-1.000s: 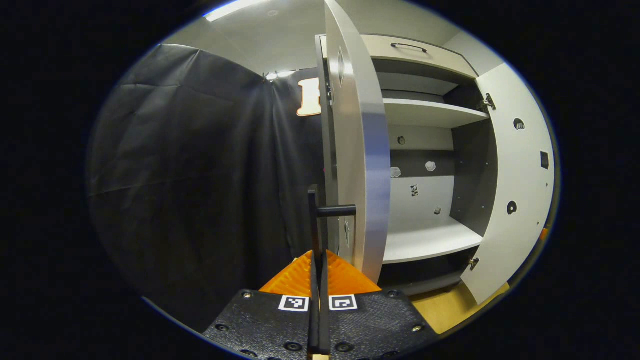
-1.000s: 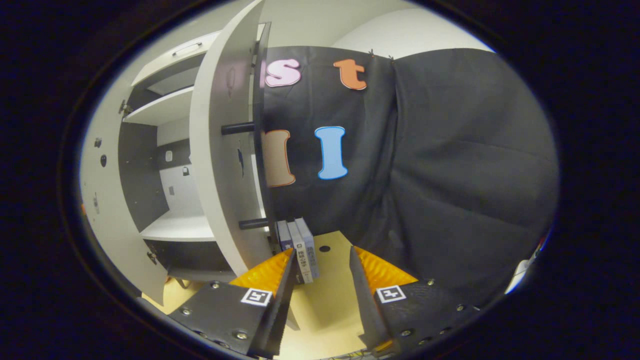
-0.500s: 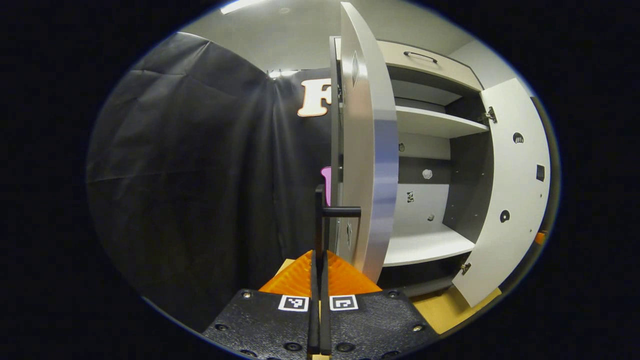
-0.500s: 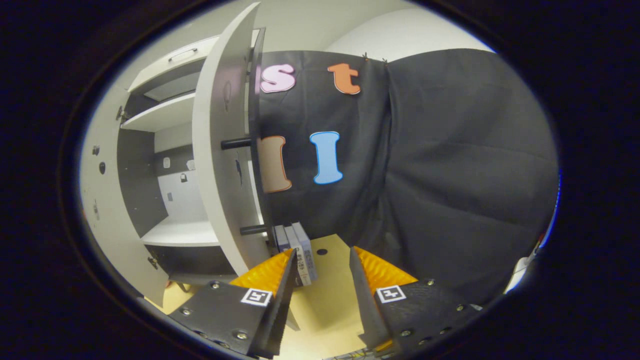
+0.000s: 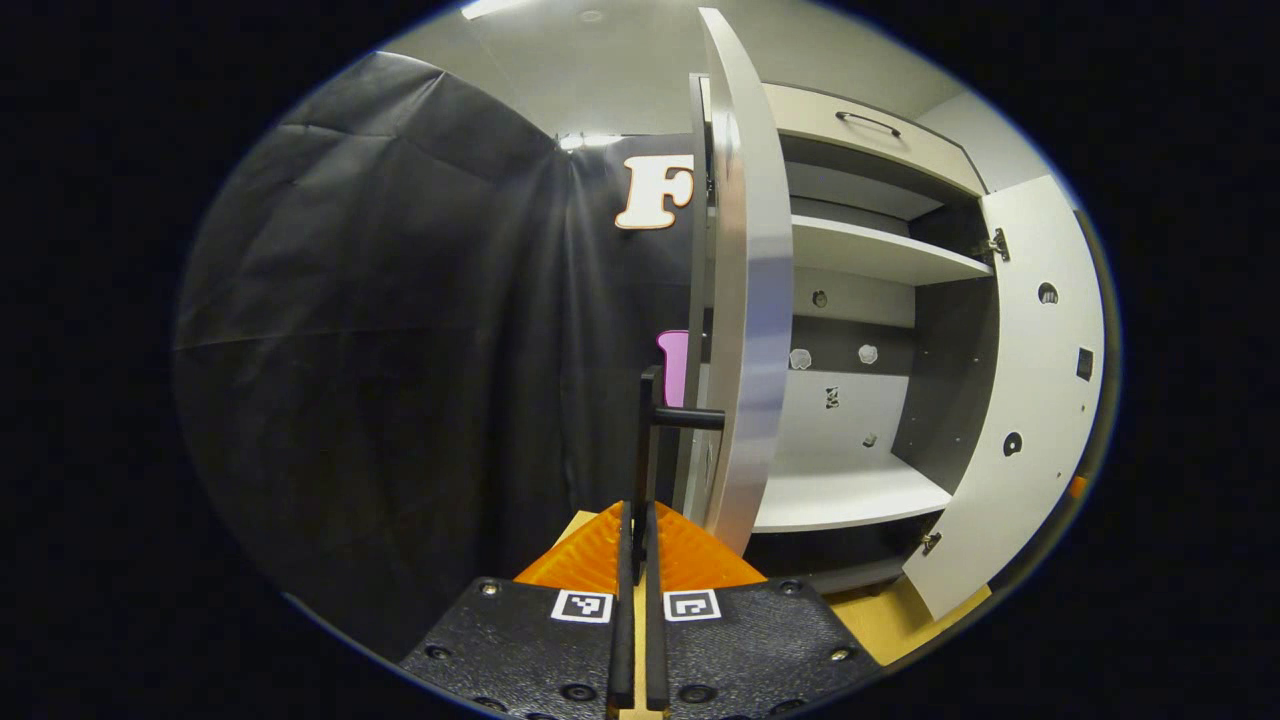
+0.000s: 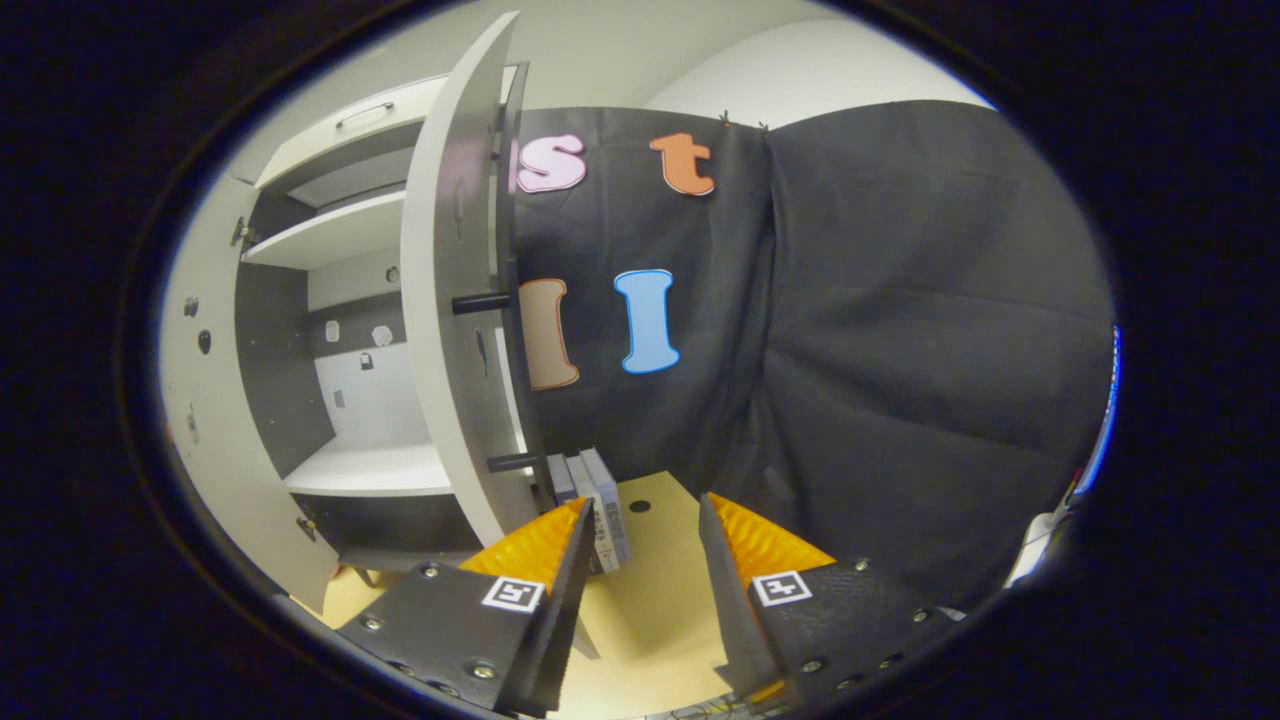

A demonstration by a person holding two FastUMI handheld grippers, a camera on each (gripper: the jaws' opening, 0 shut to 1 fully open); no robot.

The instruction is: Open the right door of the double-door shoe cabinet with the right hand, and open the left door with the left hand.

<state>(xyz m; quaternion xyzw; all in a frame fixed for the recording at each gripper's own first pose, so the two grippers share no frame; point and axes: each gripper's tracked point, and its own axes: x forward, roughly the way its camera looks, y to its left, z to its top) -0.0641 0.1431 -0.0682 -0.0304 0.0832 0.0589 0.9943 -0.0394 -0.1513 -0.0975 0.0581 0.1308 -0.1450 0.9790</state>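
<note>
1. In the left gripper view, the left gripper [image 5: 636,560] sits at the bottom centre, its two fingers pressed nearly together with a thin gap between them.
2. The black bar handle [image 5: 650,440] of the left door [image 5: 745,300] rises straight up from between the fingertips. The fingers appear closed on its lower end.
3. The left door stands edge-on just right of the gripper, swung well out from the cabinet [image 5: 860,130].
4. Beyond the door edge the cabinet is open: a white upper shelf [image 5: 880,250], a white lower shelf [image 5: 840,495], and a grey back wall with small stickers.
5. The right door [image 5: 1030,380] is at the far right of this view, also swung wide, its inner face towards the camera.
6. In the right gripper view, the right gripper [image 6: 640,560] is at the bottom, fingers set wide apart and holding nothing.
7. The right door [image 6: 450,300] stands edge-on up and to the left of this gripper, apart from it. Two black handle posts [image 6: 482,302] stick out from its front face.
8. A few upright books [image 6: 595,505] stand on the yellowish table [image 6: 660,620] just beyond the left fingertip.
9. Black cloth [image 6: 900,350] hangs behind the table.
</note>
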